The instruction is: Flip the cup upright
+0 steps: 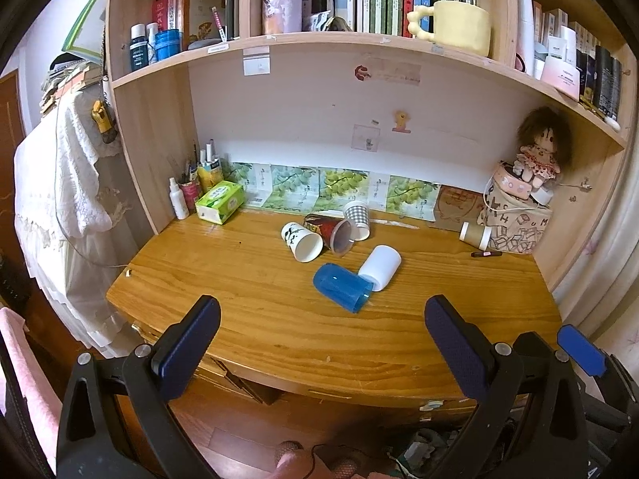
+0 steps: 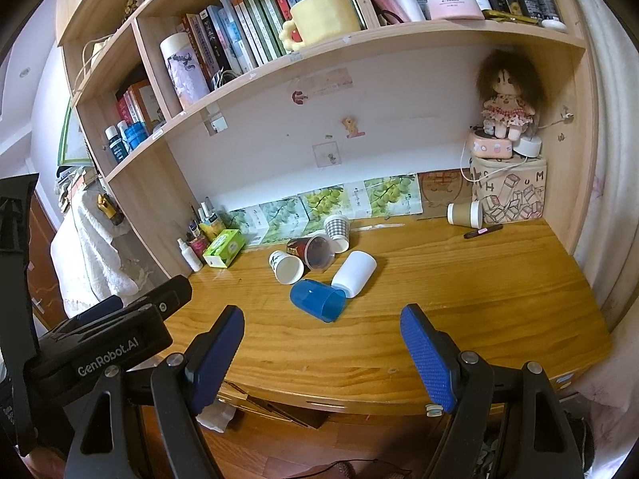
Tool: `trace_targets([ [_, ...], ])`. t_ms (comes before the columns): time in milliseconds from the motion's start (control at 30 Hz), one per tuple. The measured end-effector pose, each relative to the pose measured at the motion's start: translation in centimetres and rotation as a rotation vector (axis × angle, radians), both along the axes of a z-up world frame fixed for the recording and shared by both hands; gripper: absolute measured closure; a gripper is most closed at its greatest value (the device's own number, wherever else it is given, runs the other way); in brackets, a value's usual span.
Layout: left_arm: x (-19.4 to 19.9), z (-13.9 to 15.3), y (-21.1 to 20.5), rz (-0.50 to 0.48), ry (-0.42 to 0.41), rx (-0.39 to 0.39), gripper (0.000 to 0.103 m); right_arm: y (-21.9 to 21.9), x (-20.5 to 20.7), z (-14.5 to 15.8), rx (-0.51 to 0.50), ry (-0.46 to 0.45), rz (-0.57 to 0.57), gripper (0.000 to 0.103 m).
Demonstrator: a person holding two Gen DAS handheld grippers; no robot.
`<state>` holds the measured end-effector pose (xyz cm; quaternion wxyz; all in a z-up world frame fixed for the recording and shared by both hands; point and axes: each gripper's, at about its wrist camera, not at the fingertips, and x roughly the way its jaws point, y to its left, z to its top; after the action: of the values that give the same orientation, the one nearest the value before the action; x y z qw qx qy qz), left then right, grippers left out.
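— Wooden desk, cups scattered mid-surface, none righted yet?

— None righted, as far as can be judged. Blue cup on its side nearest the front edge, mouth toward the near right. White cup tipped beside it, touching or nearly so.

— Further back?

— White printed paper cup lying mouth-forward, red-brown cup tipped against it, checked cup behind, apparently mouth-down. Brown paper cup on its side, well apart at the right by the patterned box.

— Tongs?

— Left gripper spread wide, holding nothing, hovering short of the desk's front edge. Right gripper likewise apart and empty, lined up roughly with the blue cup.

— So, progress?

— Essentially at the start. Still to do: reach in, close on a tipped cup, rotate onto its base, release. Blue one probably first, being closest.
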<state>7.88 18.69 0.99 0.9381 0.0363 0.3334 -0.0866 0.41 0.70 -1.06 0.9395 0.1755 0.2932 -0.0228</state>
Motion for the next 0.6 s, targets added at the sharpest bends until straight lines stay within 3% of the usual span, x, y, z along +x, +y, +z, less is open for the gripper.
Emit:
trace_targets([
  [600,-1.0,0.5,1.6,0.073,-0.042,-0.001,0.001,1.0,0.4,-0.7,0.043,0.009,0.085,0.022],
])
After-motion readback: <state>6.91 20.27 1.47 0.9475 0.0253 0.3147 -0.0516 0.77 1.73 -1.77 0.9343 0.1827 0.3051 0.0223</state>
